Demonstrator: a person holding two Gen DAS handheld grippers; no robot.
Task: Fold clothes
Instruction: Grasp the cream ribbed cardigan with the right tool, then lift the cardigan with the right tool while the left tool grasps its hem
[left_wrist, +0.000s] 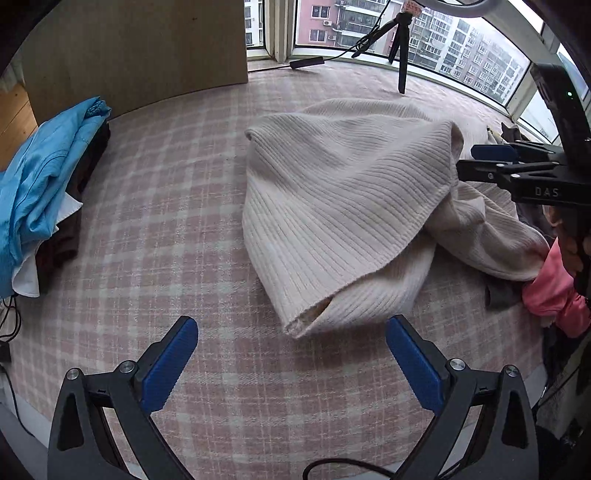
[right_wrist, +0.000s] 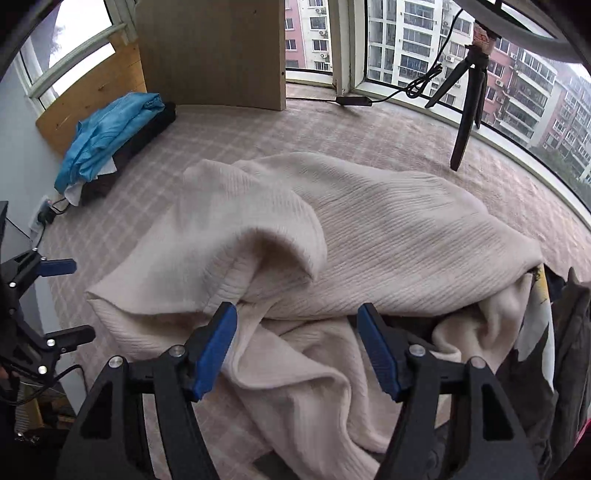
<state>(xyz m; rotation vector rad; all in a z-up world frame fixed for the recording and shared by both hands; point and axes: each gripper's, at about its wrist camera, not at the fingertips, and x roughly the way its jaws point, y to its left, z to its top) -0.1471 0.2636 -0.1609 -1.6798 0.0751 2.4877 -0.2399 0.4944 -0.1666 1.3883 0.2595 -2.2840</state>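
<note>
While both tools hover: nothing is pinched yet.
Right gripper (right_wrist: 297, 350): spread over the cream sweater (right_wrist: 332, 240), crumpled on the checked cover (right_wrist: 258, 133).
Left gripper (left_wrist: 291, 365): spread, short of the hem.
Advice: probably flatten first, then pinch one layer.
Far: blue garment pile (left_wrist: 40, 192), tripod (left_wrist: 400, 48).

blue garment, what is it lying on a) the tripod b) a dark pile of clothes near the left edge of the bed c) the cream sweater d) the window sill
b: the blue garment is draped over a dark pile of clothes, apart from the cream sweater.
</note>
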